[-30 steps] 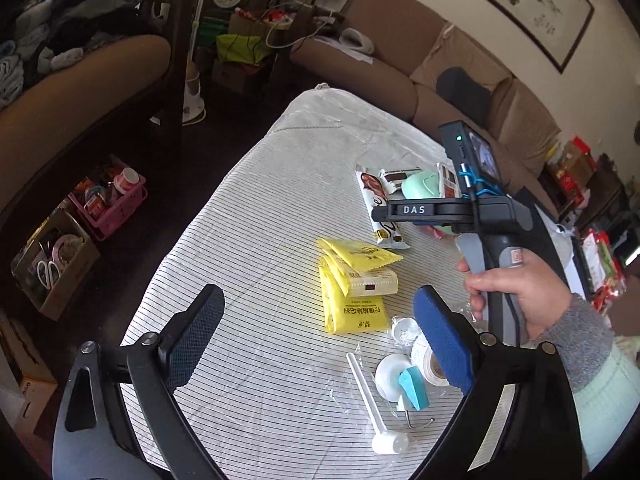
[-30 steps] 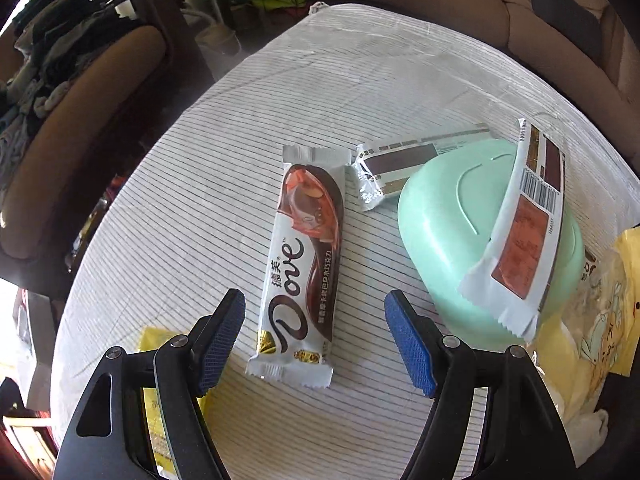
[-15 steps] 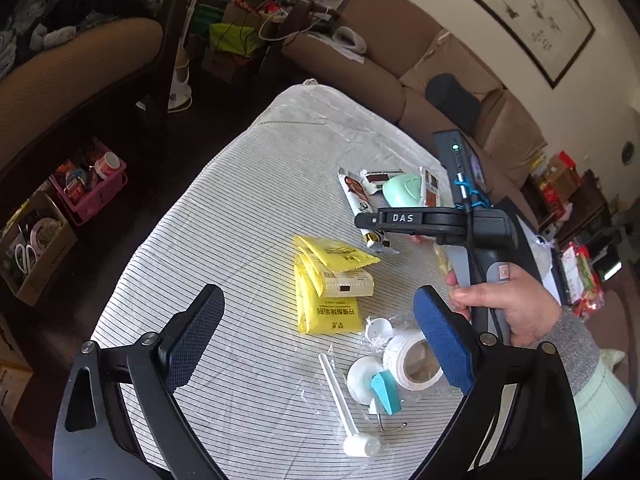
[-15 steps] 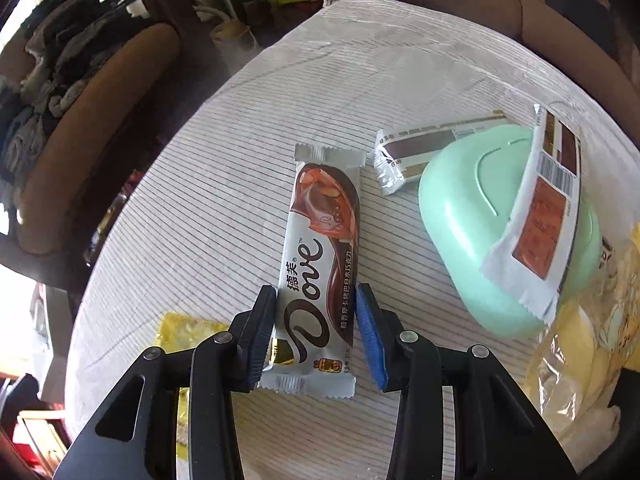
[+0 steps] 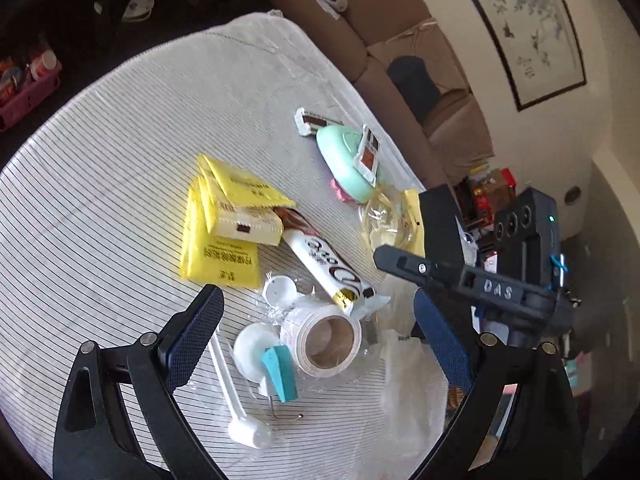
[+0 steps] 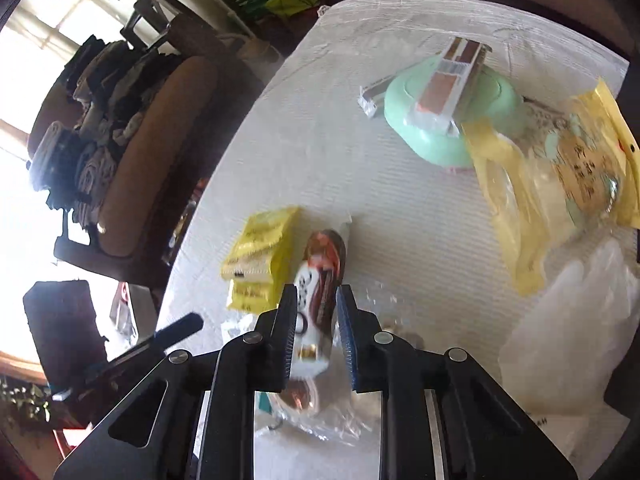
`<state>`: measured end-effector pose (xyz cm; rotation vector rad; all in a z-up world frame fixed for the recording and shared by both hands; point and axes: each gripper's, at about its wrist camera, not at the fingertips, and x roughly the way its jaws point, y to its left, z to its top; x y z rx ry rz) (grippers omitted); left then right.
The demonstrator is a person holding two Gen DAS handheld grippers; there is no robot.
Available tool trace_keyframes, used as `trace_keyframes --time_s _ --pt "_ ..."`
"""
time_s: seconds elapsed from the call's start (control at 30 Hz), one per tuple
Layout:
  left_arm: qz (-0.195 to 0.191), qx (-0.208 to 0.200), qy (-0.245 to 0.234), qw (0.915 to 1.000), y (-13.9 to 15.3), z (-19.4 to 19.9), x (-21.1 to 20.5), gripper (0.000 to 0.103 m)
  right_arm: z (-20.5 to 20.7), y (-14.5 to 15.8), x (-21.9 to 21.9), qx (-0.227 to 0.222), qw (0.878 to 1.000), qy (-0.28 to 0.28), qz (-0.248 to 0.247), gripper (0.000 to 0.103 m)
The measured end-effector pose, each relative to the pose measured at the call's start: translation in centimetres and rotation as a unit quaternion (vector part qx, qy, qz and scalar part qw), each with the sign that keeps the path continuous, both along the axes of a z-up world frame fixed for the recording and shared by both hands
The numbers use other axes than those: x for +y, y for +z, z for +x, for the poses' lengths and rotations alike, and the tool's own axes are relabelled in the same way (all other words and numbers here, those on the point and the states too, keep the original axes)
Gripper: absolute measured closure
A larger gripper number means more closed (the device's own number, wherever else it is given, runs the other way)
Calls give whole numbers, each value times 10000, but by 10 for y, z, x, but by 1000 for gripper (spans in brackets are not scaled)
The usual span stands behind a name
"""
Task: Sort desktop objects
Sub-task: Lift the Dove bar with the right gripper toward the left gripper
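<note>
My right gripper (image 6: 317,300) has a Dove chocolate bar (image 6: 320,280) between its closing jaws, and the pads press on the bar's near end. It holds the bar above the table beside the yellow packets (image 6: 260,256). In the left wrist view the bar (image 5: 324,264) slants from the yellow packets (image 5: 228,216) towards a roll of tape (image 5: 324,340). My left gripper (image 5: 316,304) is open and hangs over the tape roll with nothing between its fingers. A mint green case (image 5: 346,164) lies farther back with a snack wrapper (image 5: 366,154) on top.
The striped tablecloth (image 5: 100,160) covers the table. A white dispenser with a teal tab (image 5: 260,354) and a white stick (image 5: 236,400) lie near the tape. A yellow-edged clear bag (image 6: 560,184) and a white plastic bag (image 6: 572,312) lie on the right. Sofas stand beyond the table.
The right gripper closed on the Dove bar, lifted it and carried it towards the yellow packets and tape roll. The left gripper sank and turned towards the tape roll.
</note>
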<state>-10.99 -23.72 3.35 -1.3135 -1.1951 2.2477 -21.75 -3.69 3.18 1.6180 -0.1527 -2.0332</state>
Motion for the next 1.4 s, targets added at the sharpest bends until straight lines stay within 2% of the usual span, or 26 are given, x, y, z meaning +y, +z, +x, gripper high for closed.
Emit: trace_keyframes --time_s 0.13,0.2,0.27,0.3,0.4,0.5,0.57,0.8,0.87,1.0,1.2,1.27,1.4 --pt "81 -57 107 9999 -2 -1 1 7 13 3 10 186 9998 -56 79 80" --pt "105 -19 222 9997 0 0 -2 7 5 1 16 6 9996 -242 -178 73" --pt "215 -39 340 9992 -3 -1 -5 7 -7 -4 19 -247 9976 -411 -504 57" --pt "288 -73 402 9987 -6 -3 -6 6 -13 -8 19 -354 9962 -492 -623 55" --pt "664 -279 516 9961 -17 -13 -3 6 -26 -24 16 -775 9888 -658 -1092 54" --pt "989 -509 450 9928 -29 -28 7 6 -33 -39 10 -1022 9857 -694 -1143 54" --pt "1147 -475 414 9914 -32 -35 12 6 -36 -46 11 -1113 9833 -727 -1246 54" --pt "1228 -505 502 9899 -47 -64 9 9 -42 -63 19 -1354 9763 -695 -1537 55" --pt "1307 -485 565 9886 -50 -67 6 14 -42 -64 19 -1365 9757 -588 -1607 64" --pt "1240 -532 410 9900 -55 -77 16 31 -39 -64 12 -1279 9797 -297 -1511 66" --pt "1267 -679 358 9890 -69 -91 25 32 -37 -66 12 -1265 9792 11 -1586 66" --pt "1265 -705 349 9888 -74 -95 24 39 -35 -67 10 -1230 9797 140 -1578 70" --pt "1327 -814 443 9868 -85 -101 16 63 -32 -69 10 -1190 9787 235 -1658 74"
